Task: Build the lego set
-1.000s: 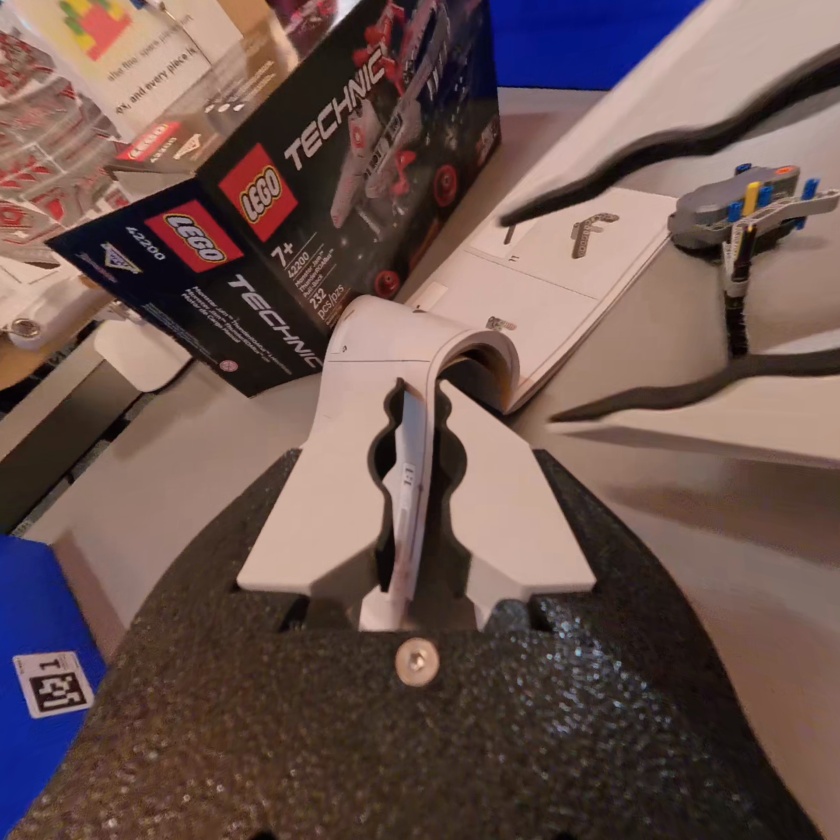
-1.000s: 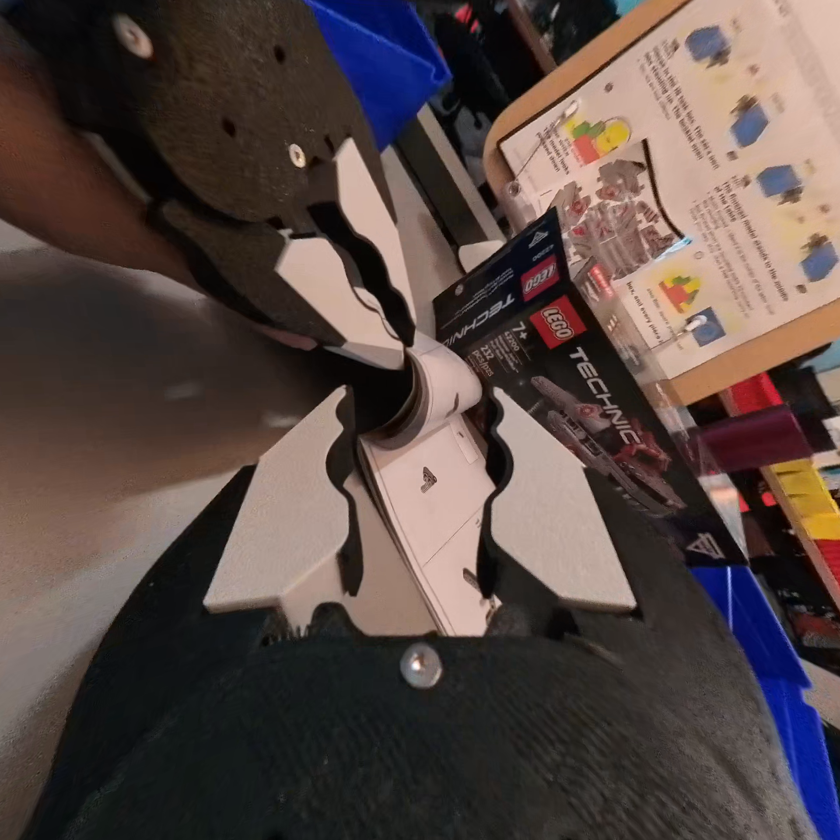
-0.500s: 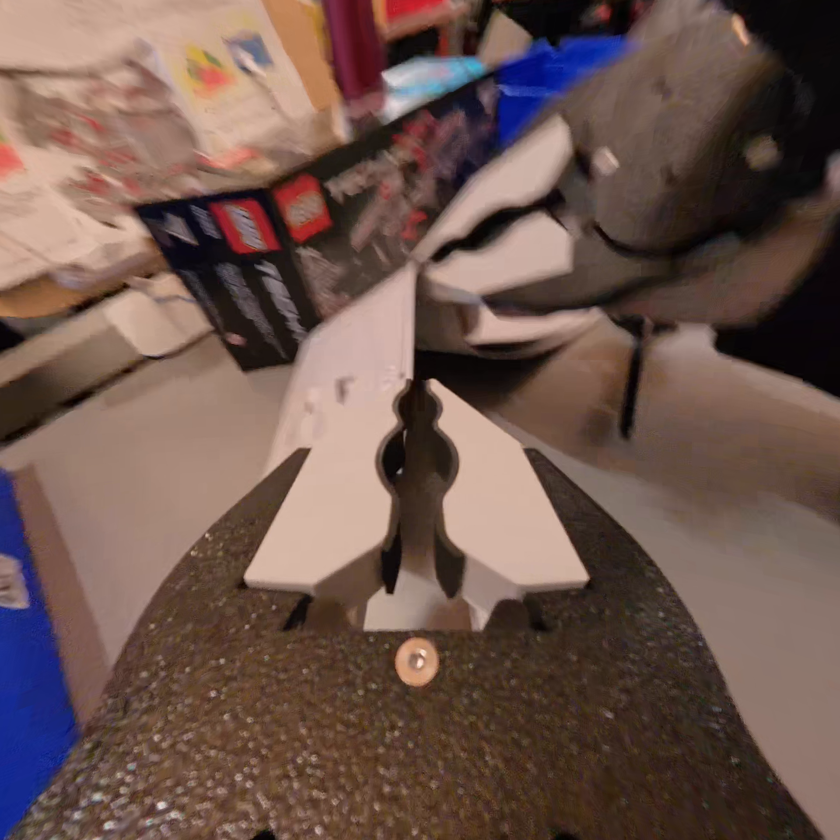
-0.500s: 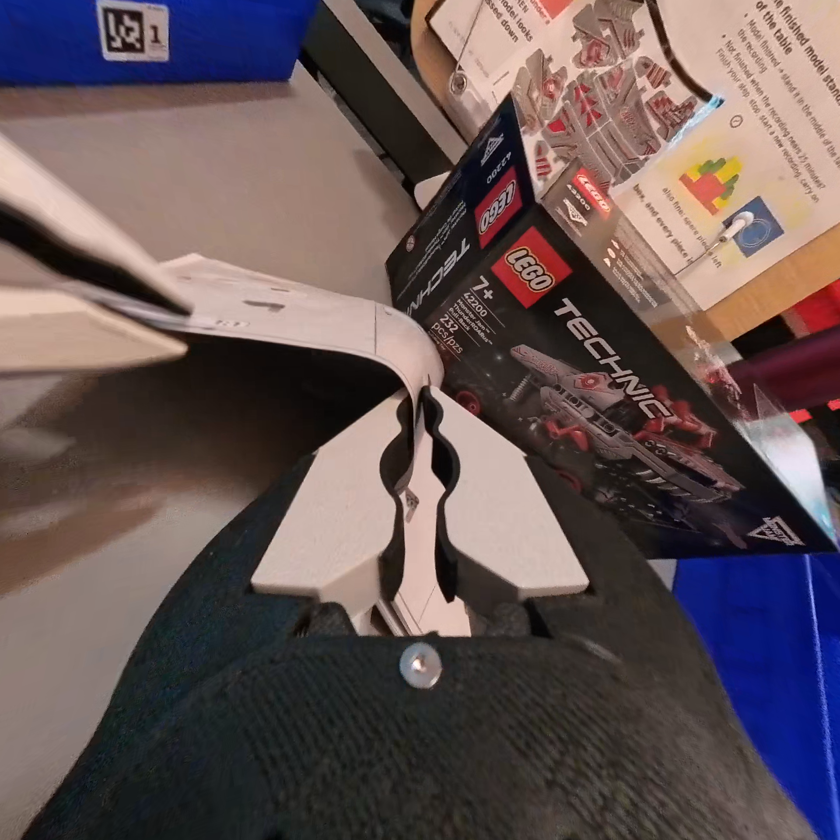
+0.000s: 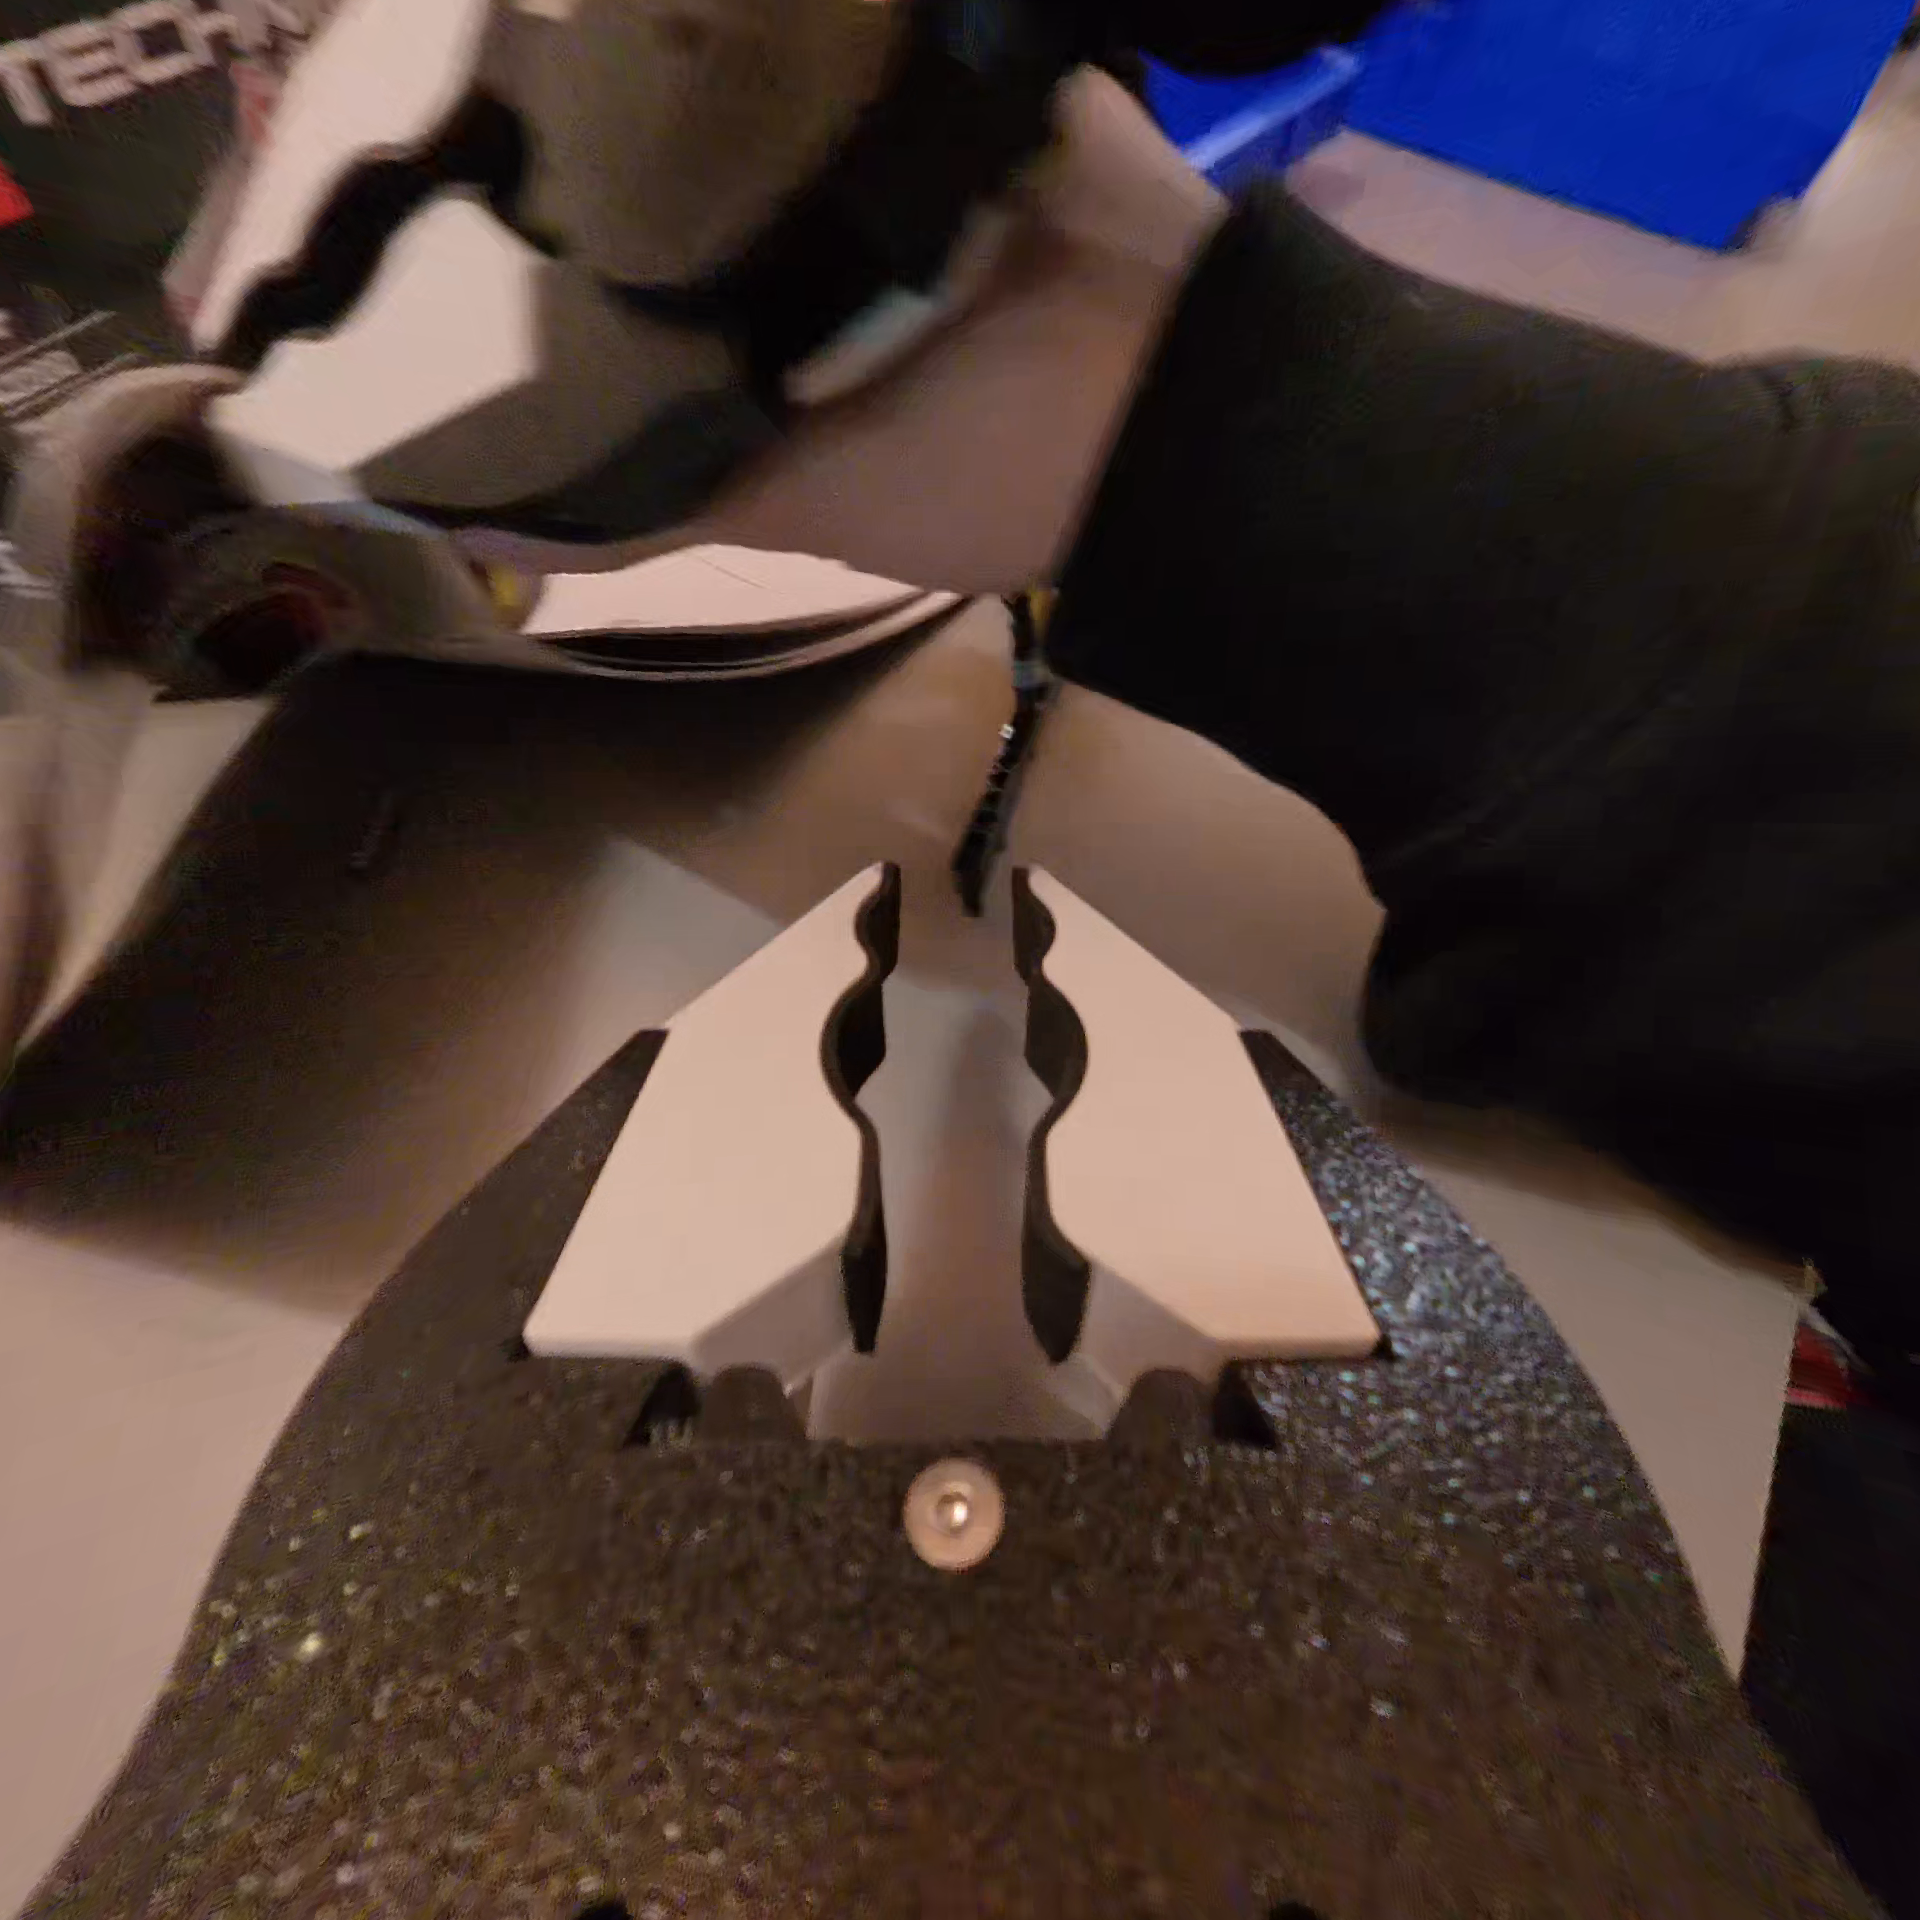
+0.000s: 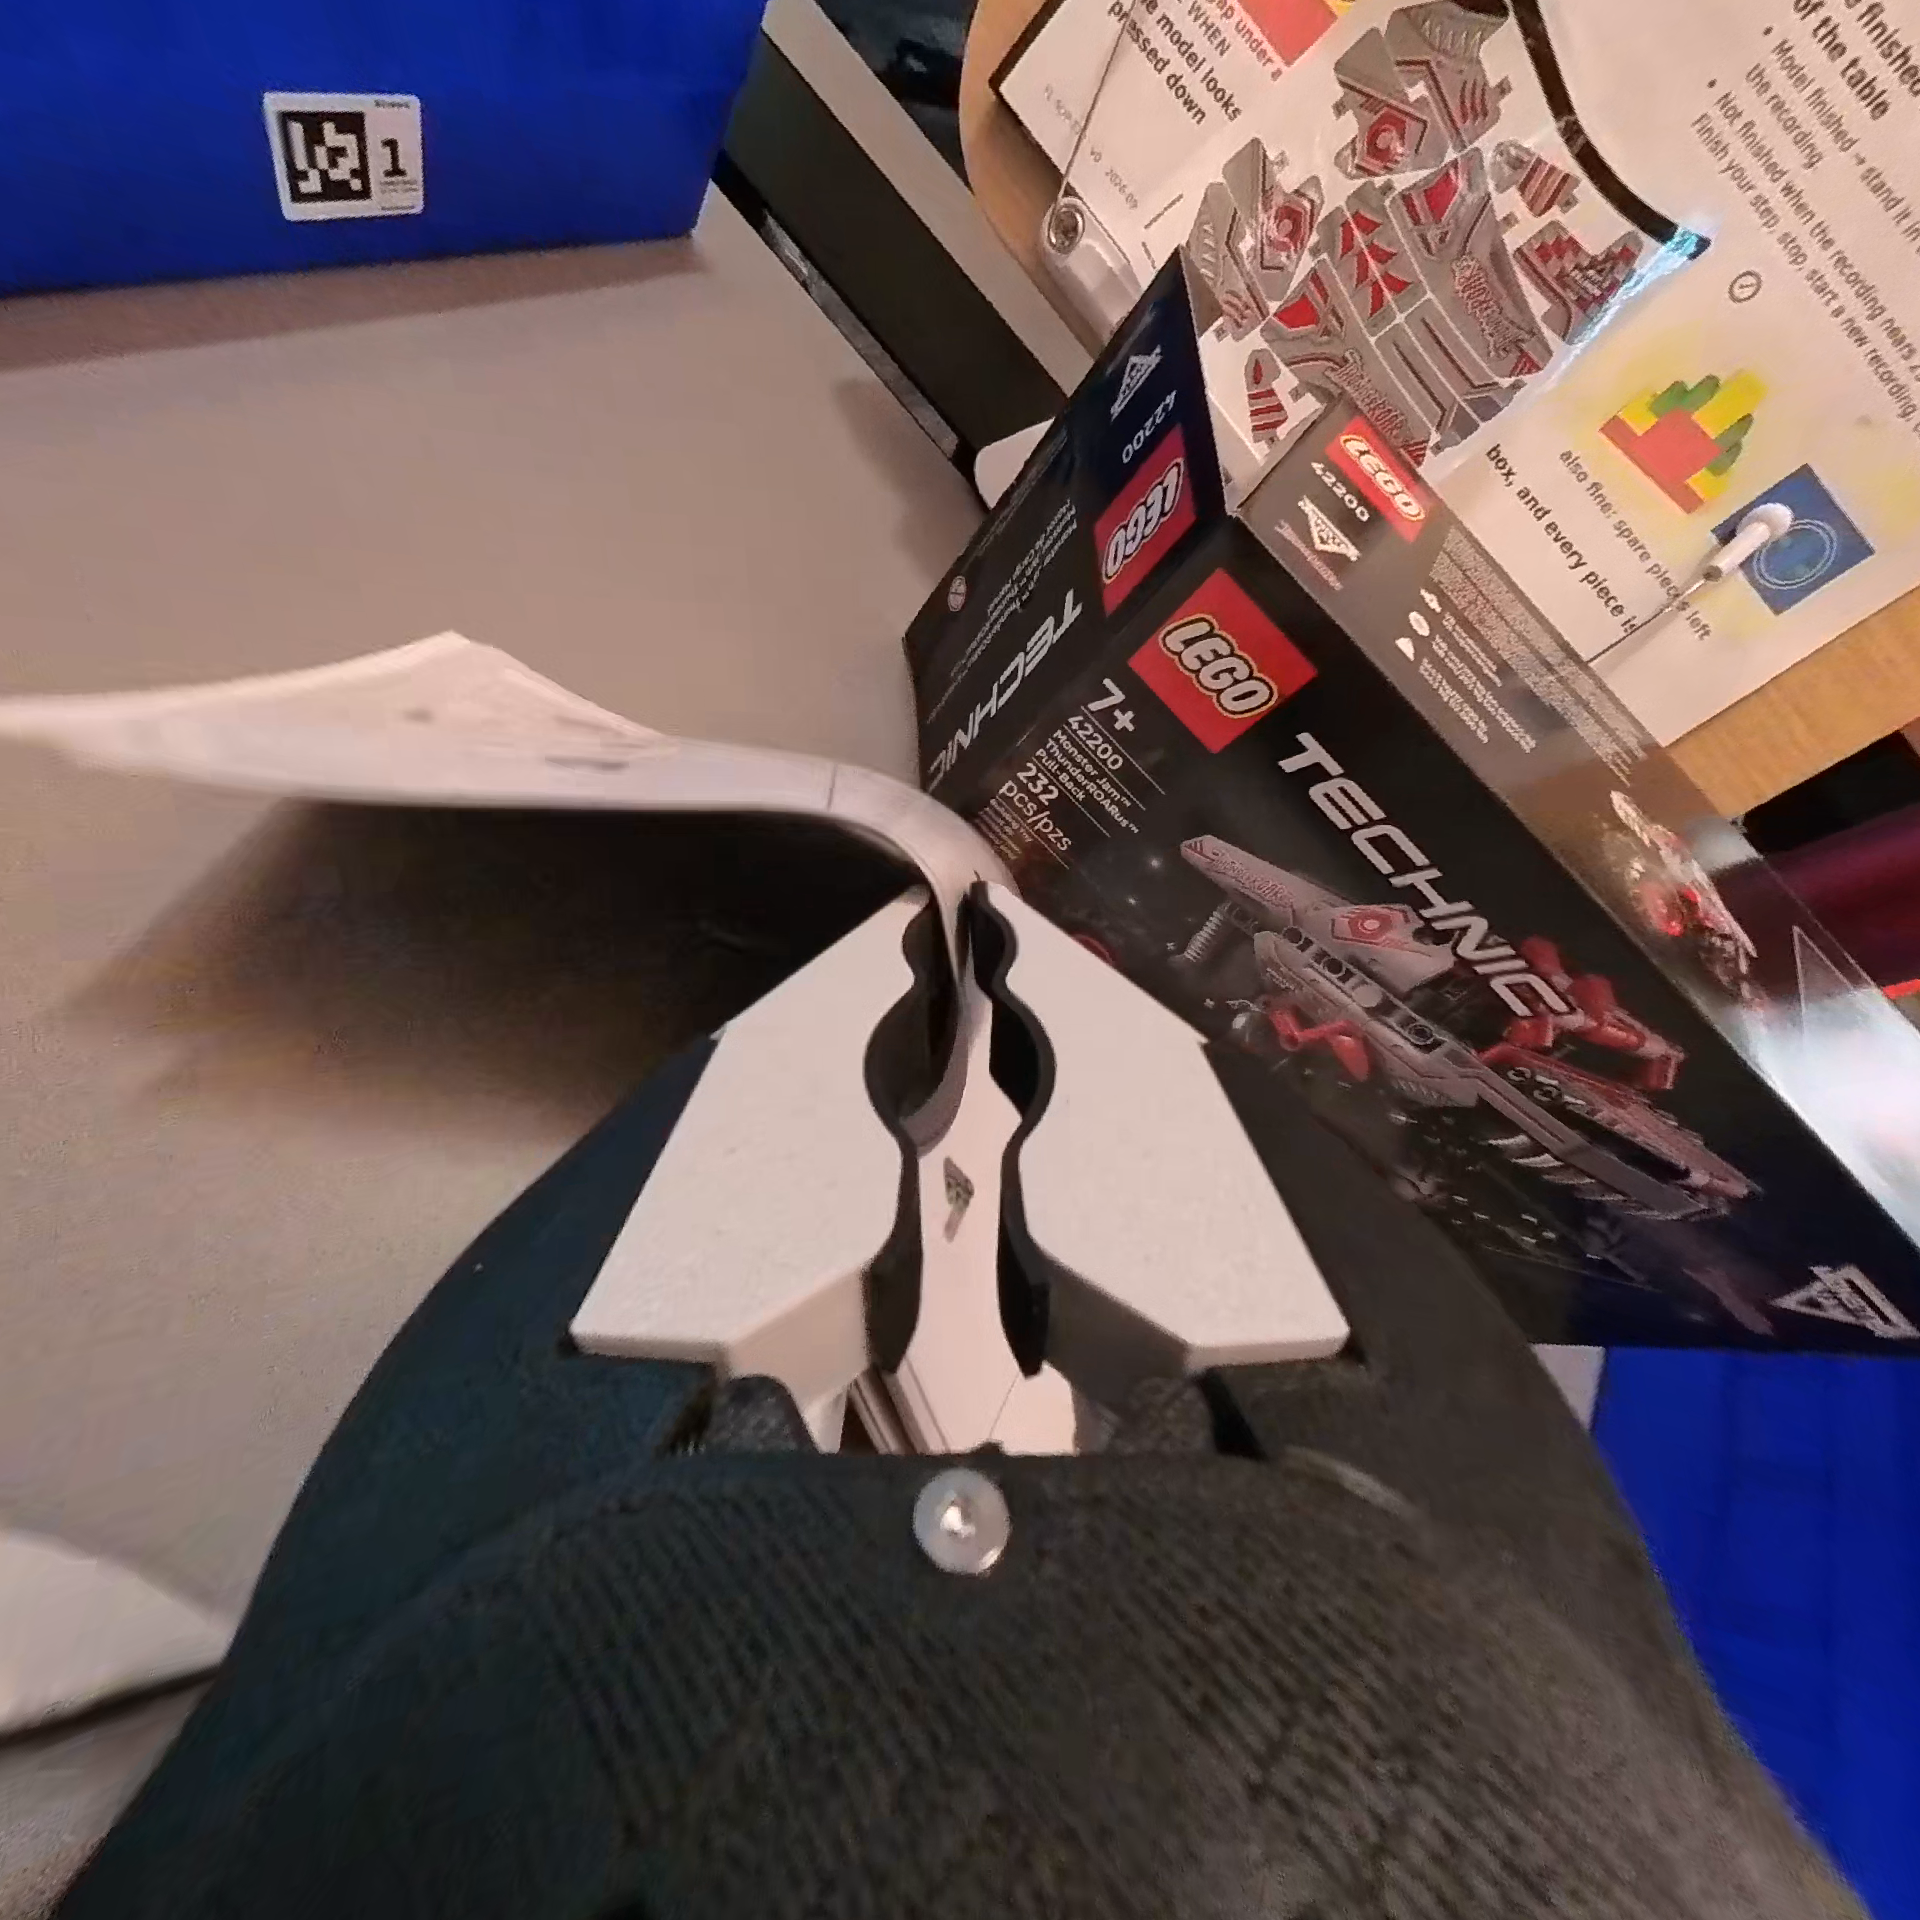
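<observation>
Two tongs: one busy, one idle.
Booklet [image 6: 499,743]: thin, floppy paper, lifted off the table [image 6: 416,468] beside the set box [image 6: 1299,935]; best pinched near an edge.
Right gripper [image 6: 971,935]: clamped on a curling page.
Left gripper [image 5: 951,883]: slightly apart, holding nothing; a black strip just ahead.

Writing present, not quoting it.
- Black set box [image 6: 1299,935]: red logo patches, white lettering, small print on front, end and top faces.
- Blue bin [image 6: 571,104]: white sticker [image 6: 343,156] with a black square code and a digit.
- White printed sheet [image 6: 1683,343] on the board behind the box: lines of text, coloured pictures.
- Booklet [image 6: 468,727]: tiny diagrams, unreadable.
- Left wrist view: blurred, only white lettering on the box corner.
</observation>
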`<action>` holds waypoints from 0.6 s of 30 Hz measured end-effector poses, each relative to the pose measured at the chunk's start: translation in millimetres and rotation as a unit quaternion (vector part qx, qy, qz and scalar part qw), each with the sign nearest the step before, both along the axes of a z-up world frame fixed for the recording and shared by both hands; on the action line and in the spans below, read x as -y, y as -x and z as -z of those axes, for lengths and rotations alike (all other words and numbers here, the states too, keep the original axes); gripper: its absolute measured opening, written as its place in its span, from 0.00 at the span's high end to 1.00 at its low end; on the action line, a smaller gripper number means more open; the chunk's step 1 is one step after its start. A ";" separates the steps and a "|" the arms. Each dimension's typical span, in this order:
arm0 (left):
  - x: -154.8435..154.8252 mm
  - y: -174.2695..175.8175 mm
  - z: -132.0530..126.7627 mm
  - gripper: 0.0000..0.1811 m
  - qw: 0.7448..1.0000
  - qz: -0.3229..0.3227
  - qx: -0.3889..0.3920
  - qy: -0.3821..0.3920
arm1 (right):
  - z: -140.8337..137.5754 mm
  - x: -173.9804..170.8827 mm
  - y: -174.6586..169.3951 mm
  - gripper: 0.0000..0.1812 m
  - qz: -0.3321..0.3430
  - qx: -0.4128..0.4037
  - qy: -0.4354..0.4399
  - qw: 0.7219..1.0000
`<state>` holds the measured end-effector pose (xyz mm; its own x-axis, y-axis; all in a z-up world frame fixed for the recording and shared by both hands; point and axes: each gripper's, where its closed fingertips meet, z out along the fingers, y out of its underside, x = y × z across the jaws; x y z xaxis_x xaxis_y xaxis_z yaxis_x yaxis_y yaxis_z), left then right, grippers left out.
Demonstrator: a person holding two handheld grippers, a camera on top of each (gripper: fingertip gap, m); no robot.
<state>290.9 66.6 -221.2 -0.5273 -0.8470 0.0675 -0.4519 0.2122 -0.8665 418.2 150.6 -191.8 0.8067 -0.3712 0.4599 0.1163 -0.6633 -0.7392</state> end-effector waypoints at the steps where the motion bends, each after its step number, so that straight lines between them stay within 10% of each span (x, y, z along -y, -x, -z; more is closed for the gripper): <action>1: 6.5 3.6 3.2 0.89 1.000 0.010 0.000 -0.014 | 2.0 -2.3 1.5 0.99 -0.005 -0.011 -0.002 1.000; 9: -83.2 -84.8 25.4 0.87 0.992 -0.104 -0.012 -0.070 | 12.9 3.9 6.4 0.95 -0.018 -0.042 0.003 0.999; 18: -105.0 -117.3 53.2 0.87 0.987 -0.105 -0.041 -0.111 | 22.3 3.6 1.6 0.93 -0.007 -0.029 0.031 0.999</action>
